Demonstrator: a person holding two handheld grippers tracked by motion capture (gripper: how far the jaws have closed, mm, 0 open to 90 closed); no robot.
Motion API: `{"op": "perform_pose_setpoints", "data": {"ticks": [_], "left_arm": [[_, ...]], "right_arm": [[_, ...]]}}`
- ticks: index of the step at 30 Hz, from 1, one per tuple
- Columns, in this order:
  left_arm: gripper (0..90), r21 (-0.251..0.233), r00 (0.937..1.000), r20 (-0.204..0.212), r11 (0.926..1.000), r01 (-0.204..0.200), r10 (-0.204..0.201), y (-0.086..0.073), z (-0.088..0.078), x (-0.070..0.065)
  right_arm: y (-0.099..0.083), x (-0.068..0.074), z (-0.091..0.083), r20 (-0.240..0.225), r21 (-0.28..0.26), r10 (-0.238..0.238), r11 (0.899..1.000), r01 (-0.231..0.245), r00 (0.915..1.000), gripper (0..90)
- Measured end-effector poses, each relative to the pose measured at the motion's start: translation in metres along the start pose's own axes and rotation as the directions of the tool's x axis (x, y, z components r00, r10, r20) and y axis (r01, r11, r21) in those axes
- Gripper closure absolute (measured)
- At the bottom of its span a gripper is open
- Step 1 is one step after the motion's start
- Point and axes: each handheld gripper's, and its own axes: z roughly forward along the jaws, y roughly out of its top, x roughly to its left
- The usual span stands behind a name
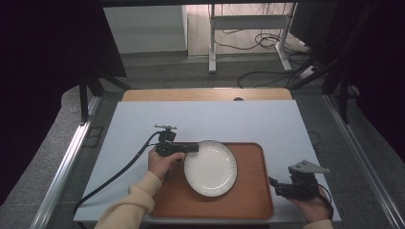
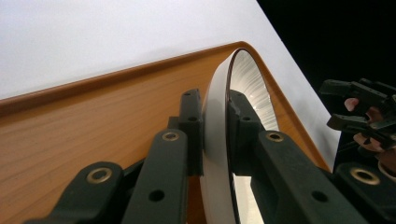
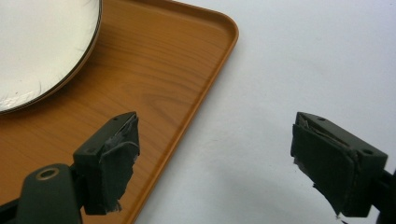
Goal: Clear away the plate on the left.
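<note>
White tabletop (image 1: 248,121) bears a tray (image 1: 253,191); left gripper (image 1: 193,148) pinches the plate (image 1: 211,168) rim, right gripper (image 1: 273,183) gapes wide beside the tray.

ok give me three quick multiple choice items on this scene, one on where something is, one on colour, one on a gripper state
1. Where is the plate?
A. on the bare table
B. over the wooden tray
C. on the floor

2. What colour is the plate?
A. white
B. blue
C. black

3. What is the left gripper doing?
A. hanging open above the table
B. shut on the tray's corner
C. shut on the plate's rim

Key: 1 B, the high view shows the plate inside the tray's edges. 2 A, it reads white in all three views. 3 C, the left gripper view shows its fingers on either side of the rim, while the right gripper stands open over the table beside the tray.
</note>
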Motion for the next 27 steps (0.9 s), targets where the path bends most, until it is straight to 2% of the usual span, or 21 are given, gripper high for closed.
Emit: {"op": "perform_pose_setpoints", "data": {"ticks": [6,10,12,16,19,21,25,27], "left_arm": [[81.2,0.06,0.9969,-0.065,0.9974,-0.039,0.043,-0.004,0.007,0.004],[76.4,0.097,0.9899,-0.117,0.9928,-0.07,0.081,-0.008,0.012,0.006],[73.4,0.113,0.9866,-0.13,0.9901,-0.084,0.098,-0.009,0.014,0.007],[68.1,0.14,0.9848,-0.132,0.9856,-0.094,0.113,-0.01,0.015,0.008],[63.6,0.133,0.9838,-0.13,0.9855,-0.105,0.123,-0.011,0.016,0.007],[59.0,0.111,0.9819,-0.135,0.9868,-0.118,0.133,-0.009,0.013,0.005],[45.7,0.099,0.9705,-0.173,0.9834,-0.152,0.167,-0.007,0.004,0.001],[41.2,0.078,0.9671,-0.179,0.9824,-0.169,0.181,-0.006,-0.001,-0.002]], "right_arm": [[0.001,0.002,-0.001,-0.004,-0.003,-0.001,1.0,0.001,1.0,16.2],[0.001,0.001,-0.001,-0.003,-0.005,0.001,1.0,-0.001,1.0,16.2],[0.001,0.001,-0.001,-0.003,-0.005,0.002,1.0,-0.002,1.0,16.2],[0.001,0.001,-0.002,-0.003,-0.007,0.0,1.0,0.0,1.0,16.2],[0.001,0.001,-0.001,-0.002,-0.006,0.001,1.0,-0.001,1.0,16.2],[0.001,0.001,-0.002,-0.002,-0.007,-0.001,1.0,0.001,1.0,16.2],[0.0,0.001,-0.001,-0.004,-0.007,0.0,1.0,0.0,1.0,16.2],[0.0,0.0,-0.001,-0.006,-0.005,0.001,1.0,-0.001,1.0,16.2]]}}
